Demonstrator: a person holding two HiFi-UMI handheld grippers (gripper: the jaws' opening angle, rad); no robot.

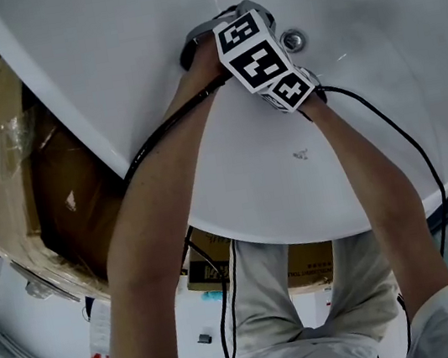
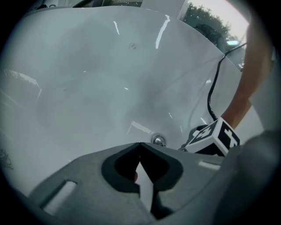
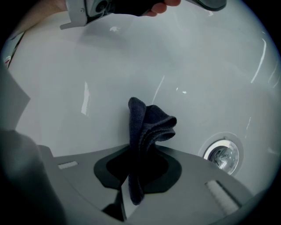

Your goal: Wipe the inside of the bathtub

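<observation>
My right gripper [image 3: 130,151] is clamped on a dark cloth [image 3: 148,123], held against the white bathtub [image 3: 88,70] floor just beside the drain [image 3: 221,154]. My left gripper [image 2: 139,147], pinched together and empty, hovers near that drain.

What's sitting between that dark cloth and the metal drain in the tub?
Nothing. In the right gripper view, only bare white bathtub surface separates the dark cloth from the drain.
</observation>
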